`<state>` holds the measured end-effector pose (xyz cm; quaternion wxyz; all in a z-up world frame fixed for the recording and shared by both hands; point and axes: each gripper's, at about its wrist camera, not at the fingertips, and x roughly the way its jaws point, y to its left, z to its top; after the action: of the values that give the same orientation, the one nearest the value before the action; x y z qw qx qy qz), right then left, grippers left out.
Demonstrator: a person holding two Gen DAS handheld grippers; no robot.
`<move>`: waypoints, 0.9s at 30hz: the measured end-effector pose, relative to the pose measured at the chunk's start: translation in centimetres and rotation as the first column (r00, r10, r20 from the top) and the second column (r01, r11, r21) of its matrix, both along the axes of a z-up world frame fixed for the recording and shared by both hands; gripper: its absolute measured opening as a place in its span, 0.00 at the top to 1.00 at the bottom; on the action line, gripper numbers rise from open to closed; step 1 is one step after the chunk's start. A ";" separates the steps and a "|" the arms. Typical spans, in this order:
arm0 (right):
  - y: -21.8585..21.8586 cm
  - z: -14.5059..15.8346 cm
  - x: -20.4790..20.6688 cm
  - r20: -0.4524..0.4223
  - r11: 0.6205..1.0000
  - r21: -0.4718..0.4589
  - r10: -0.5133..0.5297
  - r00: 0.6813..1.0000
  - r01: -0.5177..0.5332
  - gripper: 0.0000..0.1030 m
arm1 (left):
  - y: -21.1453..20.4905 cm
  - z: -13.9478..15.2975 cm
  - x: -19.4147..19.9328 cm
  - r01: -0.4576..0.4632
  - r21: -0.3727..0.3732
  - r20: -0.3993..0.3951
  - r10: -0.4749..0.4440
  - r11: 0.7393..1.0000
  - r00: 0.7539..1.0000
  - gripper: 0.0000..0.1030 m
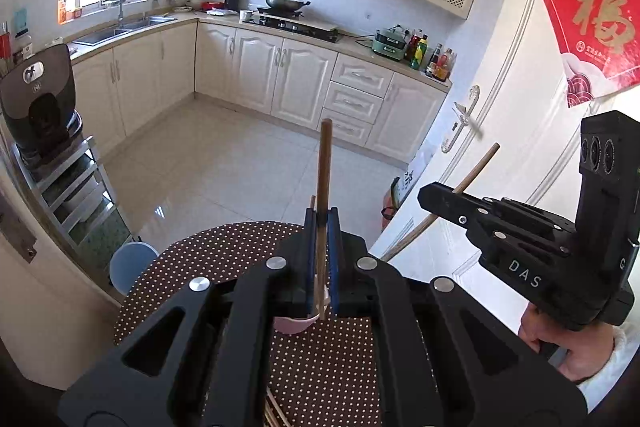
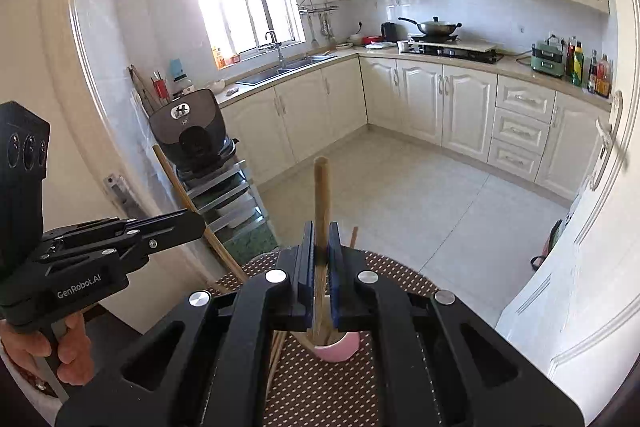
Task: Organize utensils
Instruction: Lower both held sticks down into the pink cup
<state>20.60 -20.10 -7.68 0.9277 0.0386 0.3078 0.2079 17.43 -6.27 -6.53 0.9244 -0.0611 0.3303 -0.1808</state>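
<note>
Evidently each gripper, left point(image 1: 322, 227) and right point(image 2: 321, 241), has its jaws closed on one upright chopstick point(image 1: 323, 167) above the pink cup point(image 2: 338, 347) on the dotted tabletop point(image 2: 320, 387), apparently held vertical to drop in tip-first.

A wooden chopstick point(image 1: 323, 167) is clamped upright by the left gripper point(image 1: 322, 227) above a pink cup point(image 1: 294, 323); at right, another chopstick point(image 1: 476, 169) is gripped by the right gripper point(image 1: 430, 197).

Your left gripper point(image 1: 322, 251) and right gripper point(image 2: 319, 279), both chunky matte black with blue finger pads point(image 2: 334, 291), shiny silver screws, white GenRobot.AI lettering, bare-skinned hand point(image 2: 60, 351), fuzzy white sleeve point(image 1: 620, 359)
</note>
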 end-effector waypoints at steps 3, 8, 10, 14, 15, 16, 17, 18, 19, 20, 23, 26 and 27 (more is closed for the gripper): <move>-0.1 -0.6 0.7 -0.001 1.000 -0.007 0.008 1.000 -0.008 0.96 | -0.3 -0.4 0.8 -0.007 0.005 -0.008 0.007 1.000 1.000 0.95; -0.3 -1.3 1.7 -0.004 1.000 -0.021 0.004 1.000 -0.004 0.96 | -0.6 -1.1 2.1 -0.021 0.009 -0.019 0.022 1.000 1.000 0.95; -0.2 -1.6 2.1 -0.008 1.000 -0.028 0.004 1.000 -0.004 0.96 | -0.8 -1.4 2.5 -0.023 0.016 -0.019 0.023 1.000 1.000 0.95; -0.4 -2.3 2.9 -0.031 1.000 -0.025 0.006 1.000 -0.007 0.96 | -1.2 -2.3 3.3 -0.027 0.041 -0.033 0.028 0.999 0.999 0.95; -0.4 -2.6 3.1 -0.038 1.000 -0.025 0.009 0.999 -0.010 0.96 | -1.3 -2.6 3.5 -0.025 0.048 -0.037 0.026 0.999 0.999 0.95; -0.3 -2.8 3.1 -0.043 1.000 -0.027 0.013 0.999 -0.014 0.96 | -1.4 -2.9 3.6 -0.020 0.055 -0.044 0.023 0.998 0.999 0.95; -0.2 -2.9 3.2 -0.047 0.999 -0.031 0.016 0.999 -0.017 0.96 | -1.5 -3.2 3.8 -0.015 0.056 -0.058 0.018 0.998 0.998 0.95; -0.1 -3.1 3.2 -0.053 0.999 -0.036 0.017 0.998 -0.019 0.96 | -1.5 -3.6 4.0 -0.011 0.060 -0.073 0.015 0.998 0.997 0.95; 0.0 -3.2 3.3 -0.058 0.999 -0.036 0.019 0.998 -0.021 0.96 | -1.6 -4.0 4.2 -0.011 0.067 -0.083 0.017 0.998 0.996 0.95; 0.0 -3.4 3.4 -0.065 0.999 -0.035 0.021 0.998 -0.023 0.96 | -1.6 -4.4 4.3 -0.008 0.069 -0.094 0.015 0.998 0.995 0.95; 0.1 -4.0 3.3 -0.082 0.999 -0.036 0.025 0.996 -0.028 0.96 | -1.8 -5.2 4.4 0.006 0.071 -0.121 0.003 0.997 0.993 0.95; 0.4 -4.6 3.1 -0.096 0.999 -0.042 0.029 0.995 -0.033 0.96 | -1.8 -5.9 4.5 0.025 0.081 -0.137 -0.014 0.996 0.990 0.94; 0.6 -4.7 3.1 -0.102 0.998 -0.045 0.030 0.994 -0.035 0.96 | -1.8 -6.1 4.4 0.032 0.078 -0.146 -0.021 0.996 0.989 0.94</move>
<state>23.67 -19.53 -12.38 0.9080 0.0224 0.3597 0.2135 21.85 -8.07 -12.65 0.8971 -0.0328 0.4044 -0.1748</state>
